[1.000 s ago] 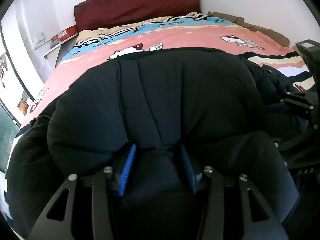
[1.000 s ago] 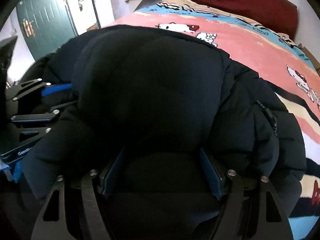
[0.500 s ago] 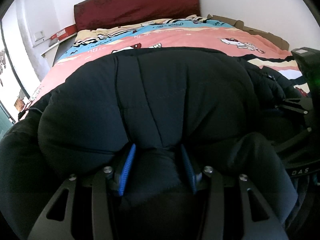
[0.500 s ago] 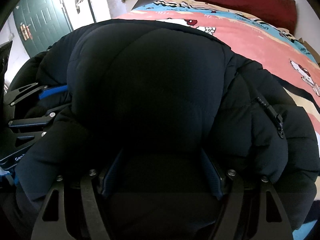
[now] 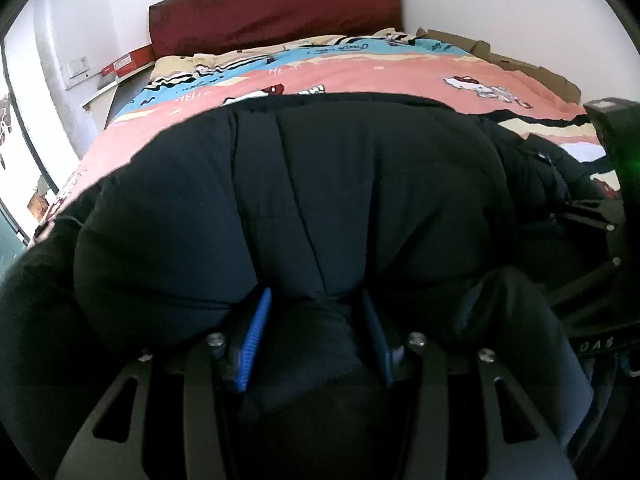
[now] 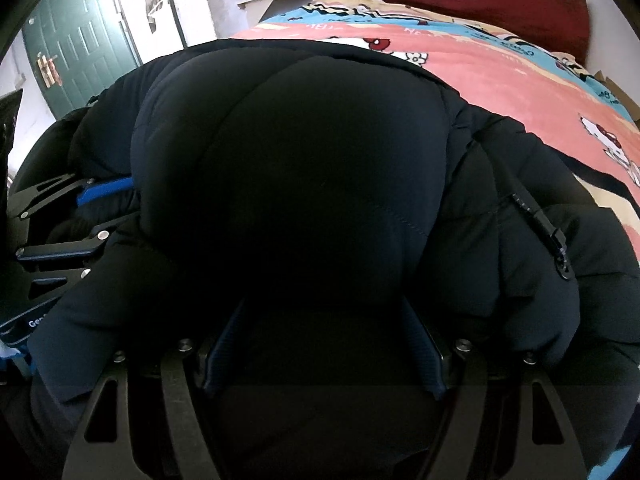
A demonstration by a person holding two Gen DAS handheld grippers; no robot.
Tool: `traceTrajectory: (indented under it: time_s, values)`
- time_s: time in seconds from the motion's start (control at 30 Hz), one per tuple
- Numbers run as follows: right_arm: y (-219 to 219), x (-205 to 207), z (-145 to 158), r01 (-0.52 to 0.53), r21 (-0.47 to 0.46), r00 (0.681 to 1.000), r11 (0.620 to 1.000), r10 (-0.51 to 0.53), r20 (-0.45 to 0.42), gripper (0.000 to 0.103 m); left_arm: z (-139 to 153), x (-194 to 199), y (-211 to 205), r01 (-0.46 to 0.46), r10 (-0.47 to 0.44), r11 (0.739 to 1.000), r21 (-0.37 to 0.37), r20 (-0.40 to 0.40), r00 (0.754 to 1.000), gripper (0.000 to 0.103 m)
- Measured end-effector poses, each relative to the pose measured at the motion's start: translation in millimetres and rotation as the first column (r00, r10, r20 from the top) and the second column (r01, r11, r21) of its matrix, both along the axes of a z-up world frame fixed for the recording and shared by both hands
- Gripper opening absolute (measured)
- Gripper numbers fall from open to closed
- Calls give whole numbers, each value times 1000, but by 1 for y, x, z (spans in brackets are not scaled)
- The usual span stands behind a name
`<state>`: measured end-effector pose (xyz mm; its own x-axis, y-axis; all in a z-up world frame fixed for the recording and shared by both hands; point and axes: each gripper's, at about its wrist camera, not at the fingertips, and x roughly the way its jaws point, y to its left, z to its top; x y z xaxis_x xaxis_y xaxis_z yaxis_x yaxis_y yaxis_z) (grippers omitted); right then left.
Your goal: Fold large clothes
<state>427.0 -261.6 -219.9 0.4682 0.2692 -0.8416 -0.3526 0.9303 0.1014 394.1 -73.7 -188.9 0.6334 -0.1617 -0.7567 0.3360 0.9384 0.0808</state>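
Pinching the black puffer jacket (image 5: 360, 184), both the left hand-held gripper (image 5: 316, 344) and right hand-held gripper (image 6: 324, 344) should carry it level toward the far bed (image 5: 360, 76), edges aligned.

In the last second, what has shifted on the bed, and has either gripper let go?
The black puffer jacket folded edge has been carried forward toward the headboard, covering more of the pink cartoon bedspread. The left gripper and right gripper both stay clamped on jacket fabric; neither let go. The bedspread itself has not moved.
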Motion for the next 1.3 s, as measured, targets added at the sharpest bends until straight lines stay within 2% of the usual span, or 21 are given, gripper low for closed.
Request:
traceTrajectory:
  time_s: [0.13,0.23,0.37,0.57,0.73,0.8,0.87,0.9,1.03,1.3]
  values:
    - [1,-4,26,9,-5,1000,1000,-9,-24,73,29,-15,20,-5,3,997,-73,-21,1000,44]
    - [-5,-22,51,0,22,1000,1000,0,5,73,43,-34,30,0,-1,994,-108,-8,1000,44]
    - [-11,-42,48,-31,26,999,999,31,-11,73,27,-34,22,16,-18,998,-59,-36,999,46]
    - [-6,-30,23,-28,-35,999,999,26,-32,73,7,-17,8,13,-12,1000,11,-66,998,50]
    - [-2,-28,29,-13,-69,998,998,8,-69,74,16,-10,1,16,-8,998,69,-124,992,51]
    - [0,-29,40,3,-82,996,997,-10,-86,74,24,-9,0,12,-1,997,77,-144,990,51]
    - [-3,-34,54,20,-55,996,998,-25,-84,77,37,-15,1,8,3,997,83,-134,991,51]
    - [-7,-42,65,28,-21,997,999,-30,-74,78,45,-22,2,5,5,996,87,-115,993,51]
    - [-26,-82,99,48,14,999,999,-48,-23,83,71,-50,17,-7,12,998,67,-82,997,56]
    - [-97,-188,142,146,57,989,988,-146,3,92,111,-132,81,-59,60,998,23,-57,997,61]
